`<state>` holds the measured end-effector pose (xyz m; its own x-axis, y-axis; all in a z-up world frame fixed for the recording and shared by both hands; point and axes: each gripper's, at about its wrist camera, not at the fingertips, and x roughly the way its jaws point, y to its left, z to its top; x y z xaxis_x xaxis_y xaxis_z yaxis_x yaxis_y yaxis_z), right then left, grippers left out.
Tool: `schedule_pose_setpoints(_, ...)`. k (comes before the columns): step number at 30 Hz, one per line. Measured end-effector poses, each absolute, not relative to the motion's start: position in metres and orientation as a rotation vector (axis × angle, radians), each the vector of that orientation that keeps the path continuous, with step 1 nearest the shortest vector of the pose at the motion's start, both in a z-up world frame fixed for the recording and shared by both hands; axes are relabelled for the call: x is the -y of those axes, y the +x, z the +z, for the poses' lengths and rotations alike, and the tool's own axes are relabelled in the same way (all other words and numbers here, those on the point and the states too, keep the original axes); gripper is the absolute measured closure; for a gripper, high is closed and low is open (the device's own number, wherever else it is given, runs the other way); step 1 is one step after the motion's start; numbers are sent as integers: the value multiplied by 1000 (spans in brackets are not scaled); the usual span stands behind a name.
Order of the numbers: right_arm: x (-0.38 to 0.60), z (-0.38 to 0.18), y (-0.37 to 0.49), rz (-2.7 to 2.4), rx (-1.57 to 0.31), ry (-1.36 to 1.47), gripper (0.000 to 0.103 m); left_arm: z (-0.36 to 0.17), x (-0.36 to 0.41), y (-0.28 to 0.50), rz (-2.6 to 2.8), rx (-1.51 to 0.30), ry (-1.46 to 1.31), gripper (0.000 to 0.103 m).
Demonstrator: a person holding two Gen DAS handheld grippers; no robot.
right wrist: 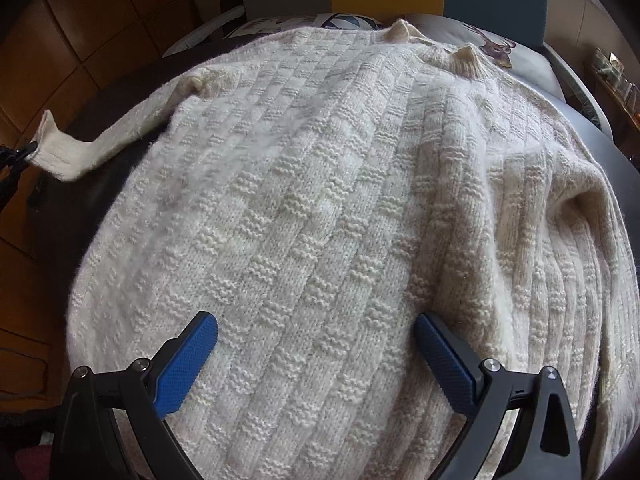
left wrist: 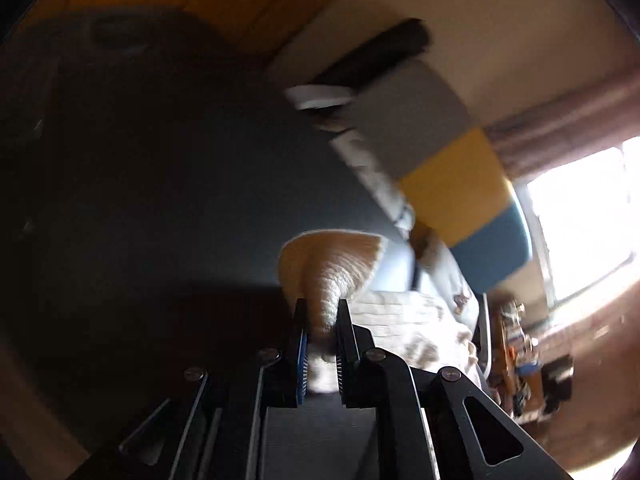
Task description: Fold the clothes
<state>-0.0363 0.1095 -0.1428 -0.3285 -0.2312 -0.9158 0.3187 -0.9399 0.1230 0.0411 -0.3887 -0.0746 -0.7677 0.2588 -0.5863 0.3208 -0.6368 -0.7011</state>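
My left claw (left wrist: 322, 320) is pinching the ribbed cuff (left wrist: 332, 268) of the sweater (right wrist: 340, 200); the right view shows that sleeve (right wrist: 120, 132) drawn out toward 9 o'clock, cuff end lifted off the dark table (right wrist: 92, 196). My right claw (right wrist: 316, 344) is spread wide, hovering low over the hem end of the sweater, nothing between its pads.

The sweater lies spread on the table, neck (right wrist: 432, 46) at 12 o'clock, near the pillows (right wrist: 304, 22). The other sleeve is bunched in folds at 3 o'clock.

Handling, my guess: thick cream knit, soft, floppy, fairly heavy for cloth, stretchy; not slippery, so it drags. Ribbed edges (cuffs, hem, neck) give the firmest hold. Pinch a full fold of knit, not single loops, which could snag or pull.
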Motion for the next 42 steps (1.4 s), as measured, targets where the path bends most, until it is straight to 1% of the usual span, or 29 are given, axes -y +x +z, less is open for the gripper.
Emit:
schedule_pose_setpoints(3, -101, -144, -38, -2312, -130, 1590, 1, -92, 405, 49, -2503, -1348, 1074, 91)
schedule_pose_setpoints(6, -98, -141, -42, -2301, -94, 1604, 1, -109, 422, 56, -2403, -1370, 1088, 85)
schedule_pose_setpoints(7, -97, -141, -44, -2298, -92, 1615, 1, -114, 427, 58, -2370, -1377, 1092, 79)
schedule_pose_setpoints(9, -94, -137, -46, -2302, -96, 1620, 2, -125, 438, 63, -2306, -1387, 1100, 79)
schedule_pose_setpoints(11, -90, -128, -49, -2313, -89, 1589, 2, -120, 437, 62, -2309, -1306, 1105, 63)
schedule_pose_setpoints(12, -86, -123, -51, -2317, -83, 1568, 2, -117, 436, 62, -2310, -1266, 1107, 46)
schedule_pose_setpoints(13, -82, -117, -54, -2316, -79, 1549, 2, -114, 435, 61, -2311, -1225, 1109, 41)
schedule_pose_setpoints(16, -64, -100, -65, -2297, -73, 1483, 2, -106, 434, 59, -2310, -1108, 1114, 40)
schedule_pose_setpoints(18, -50, -90, -75, -2276, -67, 1441, 2, -116, 429, 43, -2314, -1101, 1176, 40)
schedule_pose_setpoints(20, -34, -80, -88, -2242, -56, 1402, 2, -126, 416, 25, -2277, -978, 1225, 40)
schedule_pose_setpoints(21, -23, -75, -98, -2227, -46, 1379, 2, -131, 407, 15, -2274, -881, 1262, 42)
schedule_pose_setpoints(22, -11, -71, -109, -2212, -35, 1356, 2, -135, 398, 5, -2275, -778, 1291, 66)
schedule_pose_setpoints(23, 0, -68, -120, -2196, -23, 1332, 2, -139, 388, -4, -2274, -680, 1316, 86)
schedule_pose_setpoints(24, 14, -67, -135, -2191, -21, 1312, 2, -138, 383, -7, -2289, -684, 1305, 95)
schedule_pose_setpoints(25, 24, -67, -151, -2196, -20, 1300, 2, -138, 379, -11, -2304, -687, 1293, 97)
schedule_pose_setpoints(28, 44, -78, -198, -2177, 10, 1348, 2, -132, 385, -16, -2287, -729, 1215, 98)
schedule_pose_setpoints(29, 49, -83, -214, -2165, 26, 1377, 4, -130, 389, -17, -2276, -738, 1190, 98)
schedule_pose_setpoints(30, 54, -91, -229, -2144, 56, 1410, 7, -130, 392, -22, -2261, -723, 1184, 98)
schedule_pose_setpoints(34, 72, -127, -273, -2046, 203, 1527, 7, -139, 401, -42, -2202, -643, 1203, 98)
schedule_pose_setpoints(35, 75, -136, -281, -2023, 244, 1551, 5, -142, 402, -48, -2190, -620, 1219, 98)
schedule_pose_setpoints(36, 78, -145, -288, -1999, 284, 1575, 0, -142, 404, -53, -2185, -603, 1225, 98)
schedule_pose_setpoints(39, 77, -143, -290, -1990, 344, 1561, 0, -141, 408, -69, -2170, -556, 1241, 97)
schedule_pose_setpoints(42, 70, -134, -285, -1988, 401, 1527, 4, -130, 408, -67, -2169, -692, 1212, 95)
